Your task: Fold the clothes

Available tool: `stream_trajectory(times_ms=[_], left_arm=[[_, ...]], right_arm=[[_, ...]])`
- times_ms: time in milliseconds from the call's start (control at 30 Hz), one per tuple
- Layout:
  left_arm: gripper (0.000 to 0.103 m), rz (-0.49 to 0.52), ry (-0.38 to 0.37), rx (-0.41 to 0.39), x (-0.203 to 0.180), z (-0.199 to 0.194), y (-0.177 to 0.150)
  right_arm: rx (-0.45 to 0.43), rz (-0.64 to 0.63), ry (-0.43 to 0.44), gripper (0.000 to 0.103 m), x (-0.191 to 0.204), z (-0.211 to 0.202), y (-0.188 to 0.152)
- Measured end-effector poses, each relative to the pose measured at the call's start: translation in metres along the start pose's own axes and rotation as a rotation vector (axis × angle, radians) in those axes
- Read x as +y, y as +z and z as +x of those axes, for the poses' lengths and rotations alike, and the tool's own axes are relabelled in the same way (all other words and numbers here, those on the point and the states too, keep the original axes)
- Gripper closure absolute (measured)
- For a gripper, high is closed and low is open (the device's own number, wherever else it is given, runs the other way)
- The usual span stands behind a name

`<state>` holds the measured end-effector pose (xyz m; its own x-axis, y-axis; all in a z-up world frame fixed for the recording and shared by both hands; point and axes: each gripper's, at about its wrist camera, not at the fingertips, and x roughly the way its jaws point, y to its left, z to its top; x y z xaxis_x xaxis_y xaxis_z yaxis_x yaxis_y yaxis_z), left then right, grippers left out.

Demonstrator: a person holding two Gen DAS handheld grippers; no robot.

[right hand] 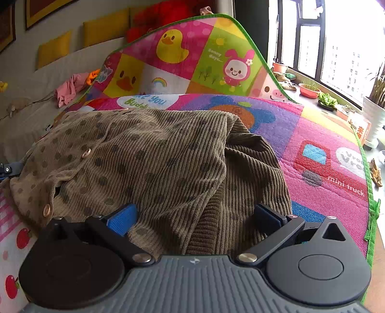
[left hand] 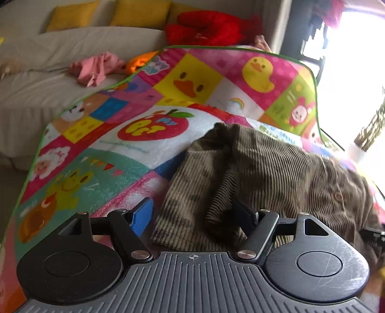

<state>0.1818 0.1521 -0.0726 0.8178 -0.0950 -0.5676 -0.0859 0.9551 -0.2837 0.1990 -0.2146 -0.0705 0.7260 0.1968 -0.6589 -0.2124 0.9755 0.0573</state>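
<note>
You are spreading both the left gripper (left hand: pixel 192 216) and right gripper (right hand: pixel 196 219) wide, fingers (right hand: pixel 121 220) straddling the brown corduroy garment (right hand: pixel 149 163) lying on the play mat (right hand: pixel 324 149), gripping nothing.

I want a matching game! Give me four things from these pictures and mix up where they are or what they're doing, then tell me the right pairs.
Things:
1. brown corduroy polka-dot garment
2. crumpled pink cloth
3. yellow rectangular cushions
4. left claw

Places or states:
A. leaning against the sofa back
B. open, with fabric between its fingers
C. spread on the colourful cartoon play mat
D. lying on the beige sofa seat

Right pairs: 1-C, 2-D, 3-A, 4-B. The right claw is open over the garment too.
</note>
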Motion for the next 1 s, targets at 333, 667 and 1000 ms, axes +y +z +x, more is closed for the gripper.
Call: stream_trajectory(times_ms=[333,667,1000], left_arm=[[0.090,-0.123,-0.181,0.036,0.019,-0.006,0.013],[0.091,-0.152,-0.385,0.030,0.004,-0.024,0.039],[0.083,-0.244,-0.500,-0.010,0.019,-0.022,0.050]], right_arm=[[-0.189,-0.234,0.070,0.000,0.047,-0.052,0.003],[-0.276,-0.675,0.209,0.002,0.218,-0.048,-0.004],[-0.243,-0.669,0.072,0.075,0.244,0.024,0.019]])
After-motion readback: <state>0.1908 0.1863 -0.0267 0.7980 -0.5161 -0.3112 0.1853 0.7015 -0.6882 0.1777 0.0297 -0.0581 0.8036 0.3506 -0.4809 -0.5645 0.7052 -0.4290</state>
